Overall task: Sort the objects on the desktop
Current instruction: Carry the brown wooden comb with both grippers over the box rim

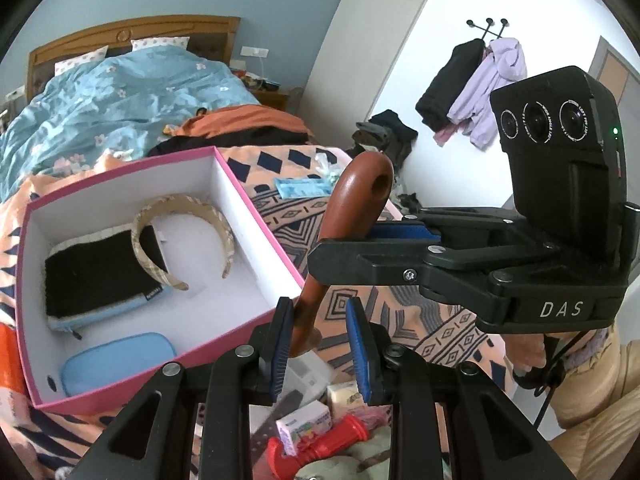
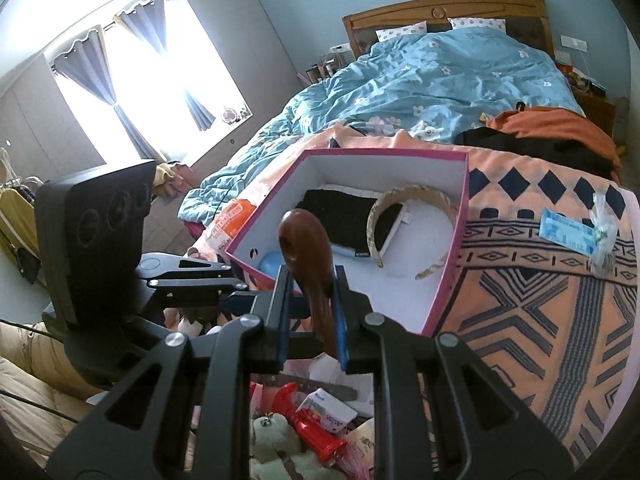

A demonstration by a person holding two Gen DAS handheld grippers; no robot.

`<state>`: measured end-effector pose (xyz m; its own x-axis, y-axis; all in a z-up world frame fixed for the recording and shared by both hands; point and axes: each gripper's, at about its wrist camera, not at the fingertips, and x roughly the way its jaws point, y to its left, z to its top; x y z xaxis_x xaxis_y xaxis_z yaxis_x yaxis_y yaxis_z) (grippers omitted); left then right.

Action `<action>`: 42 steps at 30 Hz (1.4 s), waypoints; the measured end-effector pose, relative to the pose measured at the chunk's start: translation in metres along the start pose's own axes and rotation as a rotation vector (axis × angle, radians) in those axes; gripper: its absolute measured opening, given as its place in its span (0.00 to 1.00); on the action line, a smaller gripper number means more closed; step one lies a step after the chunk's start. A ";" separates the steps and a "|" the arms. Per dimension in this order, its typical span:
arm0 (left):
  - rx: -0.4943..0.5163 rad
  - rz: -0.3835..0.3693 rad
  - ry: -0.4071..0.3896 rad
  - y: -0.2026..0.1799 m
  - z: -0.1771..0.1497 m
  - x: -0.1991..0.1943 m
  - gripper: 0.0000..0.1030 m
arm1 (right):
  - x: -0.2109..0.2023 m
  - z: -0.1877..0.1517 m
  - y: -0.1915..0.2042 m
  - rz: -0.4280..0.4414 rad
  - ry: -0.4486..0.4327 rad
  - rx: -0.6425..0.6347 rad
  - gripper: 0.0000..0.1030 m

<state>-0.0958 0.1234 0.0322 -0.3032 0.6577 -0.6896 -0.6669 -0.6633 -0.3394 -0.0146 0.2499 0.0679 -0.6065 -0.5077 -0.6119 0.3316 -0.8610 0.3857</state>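
Beside the pink box (image 1: 256,200), left wrist view: your right gripper (image 1: 340,242) is clamped on the upper part of a brown wooden handle (image 1: 360,196), its holed end up. Your left gripper (image 1: 318,344) sits spread at the handle's lower end; one pad touches or nearly touches it, I cannot tell which. Inside the box: a plaid headband (image 1: 184,232), a black cloth (image 1: 96,276), a blue pouch (image 1: 116,360). Below the box: a red toy (image 1: 332,436) and a small carton (image 1: 304,428).

Right wrist view: your right gripper (image 2: 310,312) pinches the handle (image 2: 308,248) just before the box (image 2: 448,272). Your left gripper (image 2: 240,300) comes in from the left at the handle. Right of the box, on the patterned blanket (image 2: 540,320): a blue packet (image 2: 566,234).
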 end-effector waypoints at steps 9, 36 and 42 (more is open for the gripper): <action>-0.006 -0.004 -0.011 0.008 0.010 -0.004 0.25 | 0.006 0.017 0.000 0.005 -0.009 -0.004 0.20; -0.023 -0.027 -0.025 0.037 0.033 0.001 0.25 | 0.025 0.047 -0.005 -0.007 -0.003 -0.003 0.20; -0.018 -0.040 -0.022 0.034 0.031 0.002 0.25 | 0.024 0.048 -0.005 -0.004 0.001 -0.006 0.20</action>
<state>-0.1399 0.1126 0.0390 -0.2914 0.6916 -0.6609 -0.6665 -0.6424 -0.3784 -0.0653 0.2435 0.0847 -0.6069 -0.5040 -0.6145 0.3330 -0.8633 0.3792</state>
